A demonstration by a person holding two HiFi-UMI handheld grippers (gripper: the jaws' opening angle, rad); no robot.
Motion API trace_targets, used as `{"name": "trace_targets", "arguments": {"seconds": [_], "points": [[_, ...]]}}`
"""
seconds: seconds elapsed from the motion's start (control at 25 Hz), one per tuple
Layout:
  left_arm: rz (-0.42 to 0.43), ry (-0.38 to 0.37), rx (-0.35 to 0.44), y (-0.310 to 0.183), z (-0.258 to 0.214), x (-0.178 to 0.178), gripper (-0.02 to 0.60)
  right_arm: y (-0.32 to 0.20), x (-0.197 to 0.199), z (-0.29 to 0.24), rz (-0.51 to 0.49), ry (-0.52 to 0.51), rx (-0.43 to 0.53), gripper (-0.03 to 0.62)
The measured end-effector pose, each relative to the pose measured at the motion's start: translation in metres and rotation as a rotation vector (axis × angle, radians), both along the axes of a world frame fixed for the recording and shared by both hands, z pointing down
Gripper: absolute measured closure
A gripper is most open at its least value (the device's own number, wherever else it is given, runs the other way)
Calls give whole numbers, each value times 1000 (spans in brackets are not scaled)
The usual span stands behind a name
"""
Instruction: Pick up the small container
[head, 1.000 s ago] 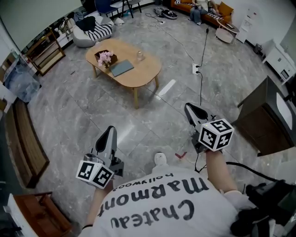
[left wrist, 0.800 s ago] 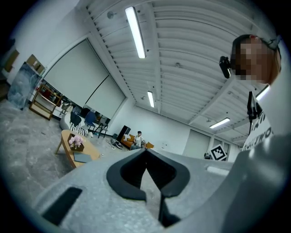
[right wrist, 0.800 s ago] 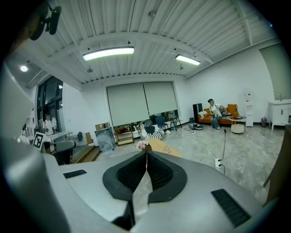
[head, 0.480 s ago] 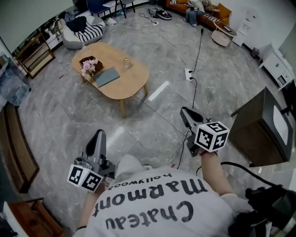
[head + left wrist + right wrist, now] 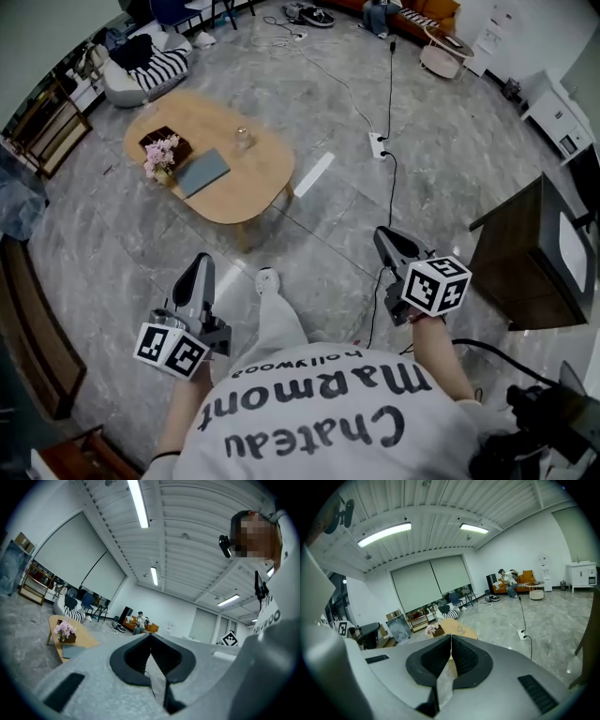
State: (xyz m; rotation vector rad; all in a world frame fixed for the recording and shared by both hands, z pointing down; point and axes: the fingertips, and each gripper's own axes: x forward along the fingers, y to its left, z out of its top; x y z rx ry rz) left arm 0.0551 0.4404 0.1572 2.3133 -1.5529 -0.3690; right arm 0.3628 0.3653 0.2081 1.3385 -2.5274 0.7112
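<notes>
The small container is a clear glass jar (image 5: pixel 243 137) that stands on the oval wooden table (image 5: pixel 258 183), far ahead of both grippers. The right gripper view shows the jar (image 5: pixel 460 630) small, just above the jaws. My left gripper (image 5: pixel 202 263) is held low at the left, pointing towards the table, its jaws closed tip to tip with nothing between them (image 5: pixel 150 635). My right gripper (image 5: pixel 383 235) is at the right over the bare floor, also shut and empty (image 5: pixel 451 636). Neither gripper is near the jar.
On the table are pink flowers in a box (image 5: pixel 159 152) and a grey notebook (image 5: pixel 202 172). A power strip with cables (image 5: pixel 377 142) lies on the floor ahead of the right gripper. A dark cabinet (image 5: pixel 525 258) stands at the right and a striped cushion (image 5: pixel 150 67) beyond the table.
The person has walked towards the table, which now sits closer and lower in the head view. Both grippers came along, still shut. A foot now shows stepping forward between them.
</notes>
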Motion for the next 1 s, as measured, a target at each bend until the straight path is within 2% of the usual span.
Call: {"name": "trace_targets", "arguments": {"seconds": [0.12,0.48,0.76,0.88,1.0], "points": [[31,-3,1,-60,5,-11,568,-49,-15,-1,12,16,9,580],[97,-18,16,-215,-23,-80,568,-191,-99,-33,23,23,29,580],[136,-106,16,-299,-18,-119,568,-268,-156,-49,0,8,95,580],[142,-99,-13,-323,-3,-125,568,-281,-181,-46,-55,-53,129,580],[154,-92,-17,-337,10,-124,568,-288,-209,-44,-138,-175,164,580]]}}
